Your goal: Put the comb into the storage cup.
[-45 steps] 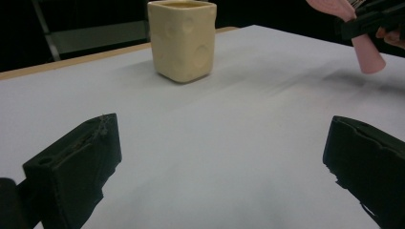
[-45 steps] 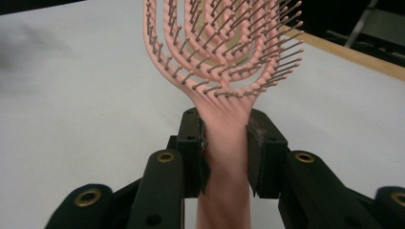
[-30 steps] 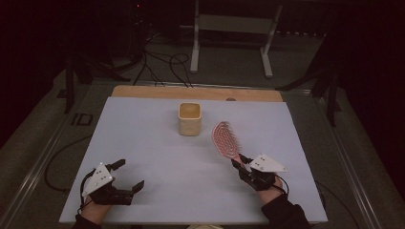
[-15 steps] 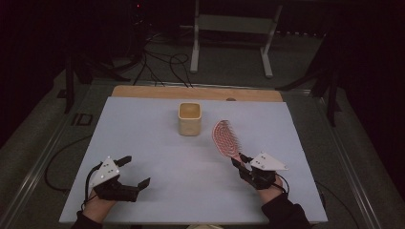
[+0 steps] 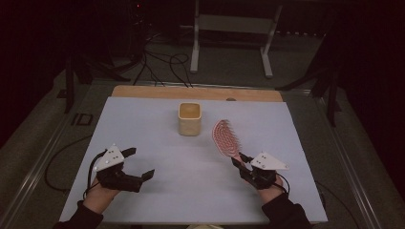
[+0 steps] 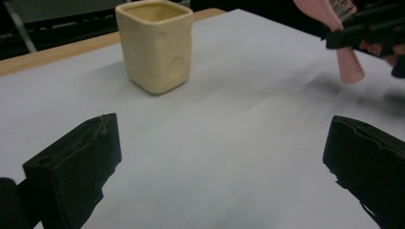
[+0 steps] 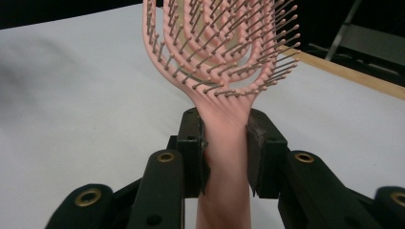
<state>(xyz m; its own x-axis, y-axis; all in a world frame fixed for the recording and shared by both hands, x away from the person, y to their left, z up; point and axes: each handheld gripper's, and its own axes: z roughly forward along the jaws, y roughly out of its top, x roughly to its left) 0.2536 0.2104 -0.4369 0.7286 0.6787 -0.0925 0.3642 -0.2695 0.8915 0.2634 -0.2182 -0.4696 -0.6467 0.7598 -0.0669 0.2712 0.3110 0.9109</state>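
You're in a lab or recording studio, not a home. Dark room, black surroundings. Your table (image 5: 143, 124) is a staged bench: pale sheet over a wooden top, bare wood strip (image 5: 196, 93) along the far edge. Loose cables (image 5: 162, 62) run over the grey floor beyond the far-left corner. A white metal stand (image 5: 229, 28) sits behind the far edge. Metal rails (image 5: 43, 162) flank both sides.

Dim room, dark surroundings; the pale table (image 5: 191, 191) catches soft overhead light. Close-ups are grainy, slightly blurred at edges.
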